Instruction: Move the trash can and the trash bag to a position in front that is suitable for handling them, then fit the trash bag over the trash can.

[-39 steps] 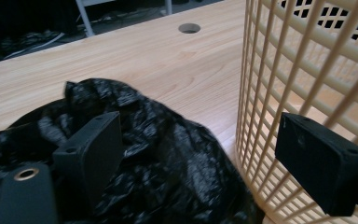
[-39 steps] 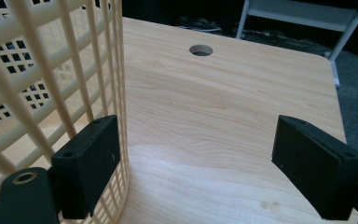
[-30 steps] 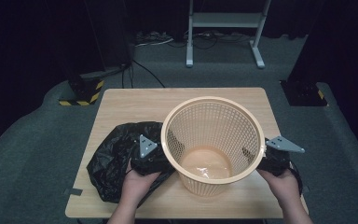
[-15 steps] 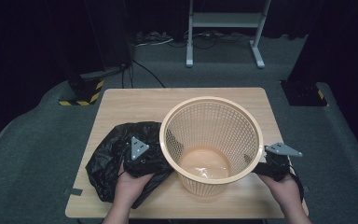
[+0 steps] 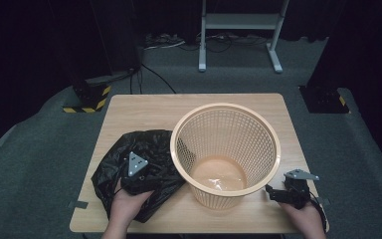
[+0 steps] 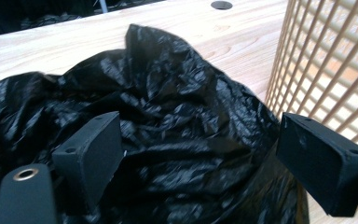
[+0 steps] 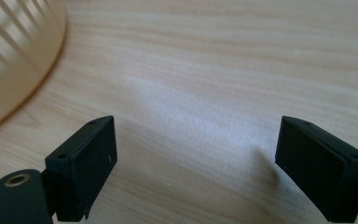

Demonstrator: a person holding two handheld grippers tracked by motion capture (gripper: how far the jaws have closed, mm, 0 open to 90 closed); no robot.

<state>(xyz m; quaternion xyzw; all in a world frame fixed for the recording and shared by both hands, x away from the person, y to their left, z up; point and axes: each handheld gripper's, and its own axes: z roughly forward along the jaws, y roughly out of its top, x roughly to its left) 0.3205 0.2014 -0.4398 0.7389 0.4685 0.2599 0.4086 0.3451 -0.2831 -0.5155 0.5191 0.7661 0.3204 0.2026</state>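
Lying crumpled on the left half of the pale wooden surface [image 5: 144,107], a glossy black plastic rubbish bag [image 5: 144,164] is seen touching the left wall of a beige round plastic lattice waste basket [image 5: 226,149], which stands upright near the middle with its mouth open to the top. The basket is unlined, and its solid floor is visible through the mouth. Over the near part of the bag the left gripper [image 5: 138,174] is held by a hand; in the left gripper view its fingers [image 6: 91,156] are spread wide with folds of the bag [image 6: 177,140] between them, but nothing is pinched. The right gripper [image 5: 291,191] is held low at the basket's right foot, its fingers [image 7: 86,161] likewise released, with bare wood between them and the basket's base [image 7: 14,70] at the left edge.

The step in hand is judged to be the picking up of the bag, presumably so that the basket can be lined. For the next move, the left fingers would need to be lowered and closed on a fold, preferably near the bag's opening, which cannot be made out among the creases. The right gripper would then be needed to open the bag over the rim.
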